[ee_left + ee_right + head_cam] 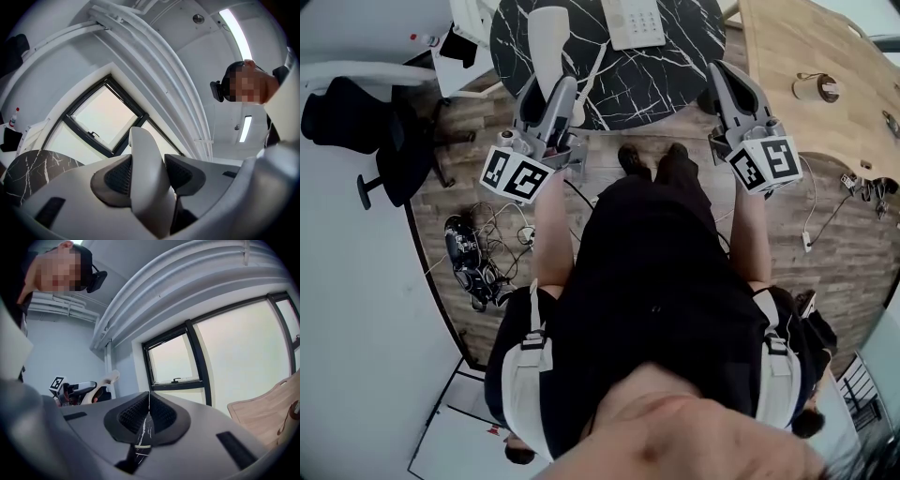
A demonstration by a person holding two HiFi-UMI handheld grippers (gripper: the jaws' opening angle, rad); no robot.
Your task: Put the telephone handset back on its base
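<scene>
Between the pads of the left claw [151, 180] sits the white telephone handset [143, 150]. It is pinched at about mid-length, with one end rising clear above the jaws. The grip on its waist looks deliberate: both ends stay free, so the handset can be laid flat into its cradle without the claw getting in the way.

From the head view, the handset [548, 42] reaches out over the near left part of the round black marble counter [675, 66], held in the air rather than resting. The white base [635, 21], its keypad showing, lies farther back and to the right on the same counter, apart from the handset. A thin white cord [591, 75] runs between the two, which probably limits how far the handset can stray.

I judge the carry to be underway and the setting-down not yet done. The next move calls for swinging the handset across and lining it up along the base's left side.

The right claw [149, 416] is pressed together with nothing in it, only a sliver of marble showing through the seam. It hangs by the counter's near right edge [722, 80], seemingly parked clear of the cord.
</scene>
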